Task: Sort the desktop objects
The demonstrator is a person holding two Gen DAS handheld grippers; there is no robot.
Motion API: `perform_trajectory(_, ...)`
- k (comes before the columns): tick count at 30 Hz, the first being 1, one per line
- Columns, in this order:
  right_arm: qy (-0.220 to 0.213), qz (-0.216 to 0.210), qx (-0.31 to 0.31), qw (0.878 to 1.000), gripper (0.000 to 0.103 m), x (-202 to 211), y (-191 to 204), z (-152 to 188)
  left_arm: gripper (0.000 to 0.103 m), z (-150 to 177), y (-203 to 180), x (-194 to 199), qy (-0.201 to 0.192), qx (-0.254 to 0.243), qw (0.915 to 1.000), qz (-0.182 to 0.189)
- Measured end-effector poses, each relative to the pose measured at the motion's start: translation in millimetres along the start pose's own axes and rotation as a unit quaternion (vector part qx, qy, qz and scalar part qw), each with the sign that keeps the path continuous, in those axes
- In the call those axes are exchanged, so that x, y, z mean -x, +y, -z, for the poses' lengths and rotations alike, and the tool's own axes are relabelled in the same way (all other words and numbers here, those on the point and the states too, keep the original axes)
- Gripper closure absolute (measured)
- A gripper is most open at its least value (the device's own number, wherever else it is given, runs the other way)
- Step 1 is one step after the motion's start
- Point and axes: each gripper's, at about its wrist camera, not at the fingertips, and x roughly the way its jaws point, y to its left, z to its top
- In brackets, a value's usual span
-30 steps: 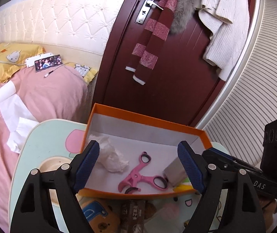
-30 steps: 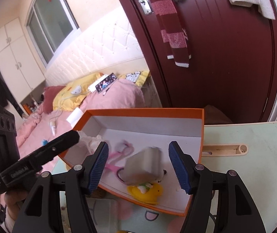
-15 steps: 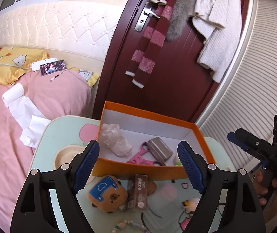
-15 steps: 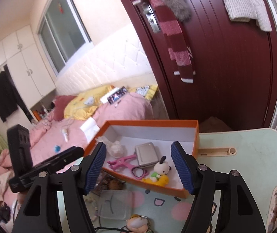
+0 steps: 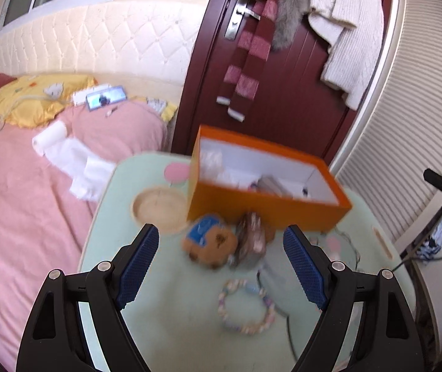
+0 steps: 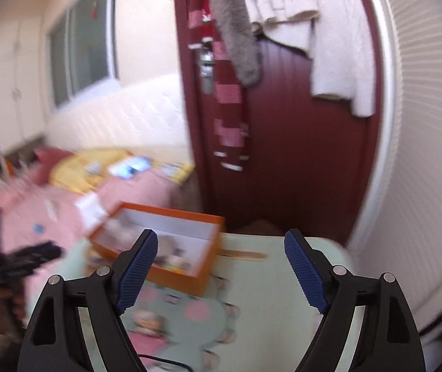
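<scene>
One orange box (image 5: 264, 207) stands on my pale green table (image 5: 171, 310), at the far side, near the dark red door (image 5: 298, 93). Its long axis runs from far-left to near-right in my left wrist view, with the open top facing up. Its contents are blurred; I can make out one white crumpled item at its left end and one grey block near the middle, no more.

In front of the box I count three loose items on the table:
1. One brown bear toy (image 5: 210, 241) with a blue patch, just beside the box's front wall.
2. One dark packet (image 5: 250, 241), touching the bear's right side, long axis pointing toward the box.
3. One pastel bead ring (image 5: 245, 307), lying flat, nearer to me.

My left tongs (image 5: 221, 266) are spread wide with nothing between the blue pads. My right tongs (image 6: 221, 268) are likewise spread and empty, above the table on the near-right side of the box (image 6: 159, 248)
</scene>
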Motion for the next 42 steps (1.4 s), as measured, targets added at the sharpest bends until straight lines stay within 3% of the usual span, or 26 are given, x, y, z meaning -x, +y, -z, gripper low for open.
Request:
perform_trajectory(2,0.023,0.045,0.036,0.998,0.019,1.3,0.6,5.0,0.02,14.5,1.5,-1.0,0.021,-0.003,0.9998,0.007)
perform_trajectory(4,0.045,0.037,0.048,0.997,0.019,-1.5,1.7,15.5,0.02,28.4,-0.6,-2.5,0.035,-0.012,0.9993,0.005)
perform_trajectory(9,0.117,-0.075,0.001,0.99,0.019,-29.9,16.5,55.9,0.02,50.1,-13.7,-9.9,0.058,-0.047,0.9972,-0.005)
perform_trajectory(12,0.152,-0.109,0.001,0.982,0.019,-49.5,40.5,80.4,0.02,52.1,-22.8,-16.6,0.063,-0.06,0.9962,0.009)
perform_trajectory(17,0.172,-0.15,0.013,0.974,0.019,-66.0,72.2,99.4,0.021,53.8,-29.5,-30.2,0.078,-0.064,0.9947,0.019)
perform_trajectory(18,0.171,-0.157,0.016,0.972,0.019,-68.0,77.1,99.7,0.024,53.9,-29.3,-31.8,0.079,-0.062,0.9947,0.021)
perform_trajectory(20,0.166,-0.167,0.022,0.972,0.019,-70.8,85.5,99.0,0.057,52.9,-27.4,-32.2,0.075,-0.056,0.9953,0.024)
perform_trajectory(22,0.16,-0.173,0.031,0.971,0.019,-75.5,92.4,97.7,0.076,52.2,-23.6,-33.0,0.076,-0.052,0.9955,0.023)
perform_trajectory(26,0.162,-0.174,0.023,0.971,0.019,-87.0,96.9,99.7,0.095,53.2,-17.8,-33.1,0.082,-0.039,0.9953,0.032)
perform_trajectory(30,0.167,-0.18,-0.004,0.969,0.019,-90.2,89.0,101.8,0.095,54.1,-20.0,-30.1,0.08,-0.042,0.9955,0.03)
perform_trajectory(35,0.162,-0.171,-0.007,0.972,0.019,-90.3,83.8,100.7,0.095,45.1,-23.5,-8.0,0.03,-0.046,0.9975,0.043)
perform_trajectory(42,0.169,-0.177,0.008,0.97,0.021,-98.1,92.3,104.3,0.095,30.9,-24.6,11.5,-0.008,-0.042,0.9972,0.061)
